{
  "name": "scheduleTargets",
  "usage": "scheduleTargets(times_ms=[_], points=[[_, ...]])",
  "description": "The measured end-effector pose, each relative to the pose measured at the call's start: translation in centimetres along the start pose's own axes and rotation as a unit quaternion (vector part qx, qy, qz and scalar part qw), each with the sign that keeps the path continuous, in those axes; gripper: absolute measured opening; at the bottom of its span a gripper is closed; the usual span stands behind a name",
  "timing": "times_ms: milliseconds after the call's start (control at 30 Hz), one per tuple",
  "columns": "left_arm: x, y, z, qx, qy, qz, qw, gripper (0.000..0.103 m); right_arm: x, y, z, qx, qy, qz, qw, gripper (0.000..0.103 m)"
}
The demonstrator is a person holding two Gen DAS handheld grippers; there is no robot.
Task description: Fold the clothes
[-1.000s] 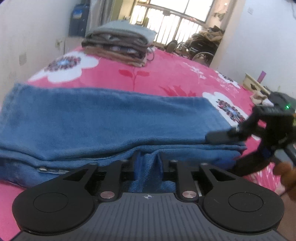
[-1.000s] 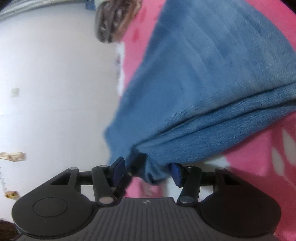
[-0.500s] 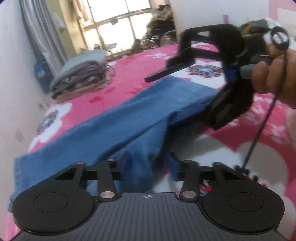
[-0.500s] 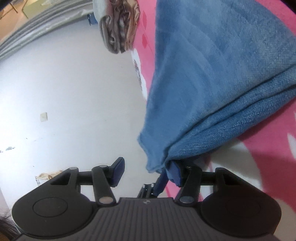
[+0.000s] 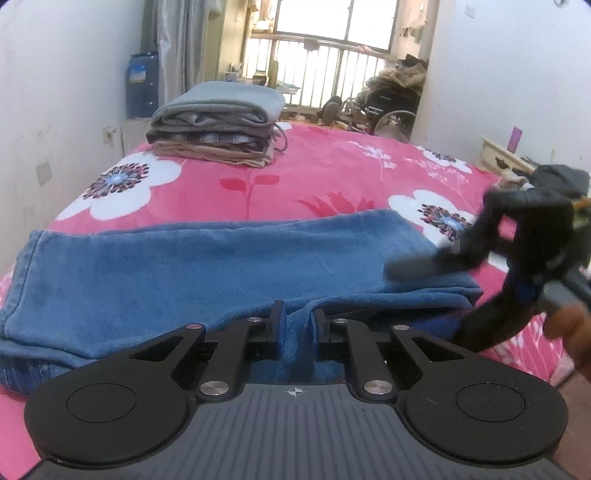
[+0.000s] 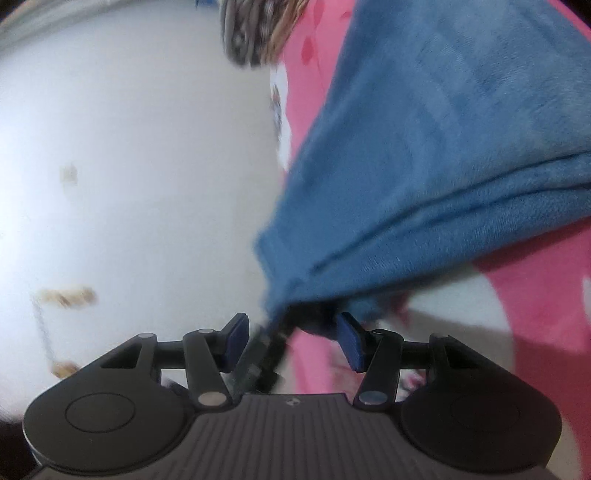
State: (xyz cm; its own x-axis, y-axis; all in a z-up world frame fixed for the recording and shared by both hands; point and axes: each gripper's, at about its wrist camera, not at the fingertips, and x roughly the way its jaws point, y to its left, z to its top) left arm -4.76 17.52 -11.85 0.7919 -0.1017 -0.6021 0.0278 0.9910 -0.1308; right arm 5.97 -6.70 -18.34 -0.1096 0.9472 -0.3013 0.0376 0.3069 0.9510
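Blue jeans (image 5: 221,266) lie folded lengthwise across the pink flowered bed (image 5: 314,177). My left gripper (image 5: 298,325) is at their near edge, its jaws closing on a bunched fold of denim that fills the gap. In the left wrist view my right gripper straddles the jeans' right end, with its upper finger (image 5: 424,264) over the cloth and the lower one beneath. My right gripper (image 6: 293,338) stands wide. A drooping corner of the jeans (image 6: 424,184) touches only its right pad (image 6: 349,341). Something dark and blurred sits between the pads.
A stack of folded clothes (image 5: 218,125) rests at the bed's far end, and again as a folded pile (image 6: 255,33). A white wall (image 6: 129,147) runs along the left. A blue water jug (image 5: 142,85), a railing and a small bedside table (image 5: 502,155) stand beyond. A hand (image 5: 572,332) grips the right tool.
Half a second ago the left view was tilted and the right gripper stood high over the jeans; now both are low and the jeans lie flat. The left jaws have narrowed on the denim.
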Motion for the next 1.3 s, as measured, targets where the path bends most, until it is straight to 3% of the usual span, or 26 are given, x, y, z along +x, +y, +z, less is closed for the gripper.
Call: scheduleTargets(times_ms=[133,300,433,567,633,867,1067,1167,1300], points=[[-0.5,0.4,0.0,-0.011,-0.004,-0.007,0.9999,0.012,0.9,1.1,-1.2,-0.076,0.017,-0.118,0.99,0.056],[-0.7,0.7,-0.1,-0.019,-0.006,-0.019,0.9996,0.01,2.4,2.6,-2.4,-0.167,-0.004,-0.178,0.97,0.05],[-0.8,0.8,-0.1,-0.023,-0.007,-0.024,0.9994,0.01,4.5,4.6,-4.7,-0.314,-0.005,-0.24,0.919,0.037],[-0.8,1.0,-0.2,-0.026,-0.007,-0.03,0.9992,0.01,6.4,6.5,-7.0,-0.452,-0.023,-0.29,0.843,0.028],[-0.8,0.9,-0.3,-0.023,-0.008,-0.029,0.9993,0.01,6.7,7.3,-7.7,-0.498,-0.044,-0.294,0.815,0.026],[-0.9,1.0,-0.3,-0.024,-0.01,-0.03,0.9992,0.01,7.2,8.6,-8.7,-0.552,-0.096,-0.297,0.773,0.02],[-1.1,1.1,-0.2,-0.026,-0.013,-0.029,0.9992,0.01,7.4,8.4,-9.6,-0.579,-0.103,-0.313,0.746,0.019],[-1.1,1.3,-0.2,-0.029,-0.014,-0.031,0.999,0.01,7.0,8.4,-11.0,-0.612,-0.097,-0.317,0.718,0.019],[-1.1,1.4,-0.2,-0.031,-0.014,-0.031,0.9989,0.01,8.3,7.6,-11.4,-0.632,-0.062,-0.337,0.695,0.019]])
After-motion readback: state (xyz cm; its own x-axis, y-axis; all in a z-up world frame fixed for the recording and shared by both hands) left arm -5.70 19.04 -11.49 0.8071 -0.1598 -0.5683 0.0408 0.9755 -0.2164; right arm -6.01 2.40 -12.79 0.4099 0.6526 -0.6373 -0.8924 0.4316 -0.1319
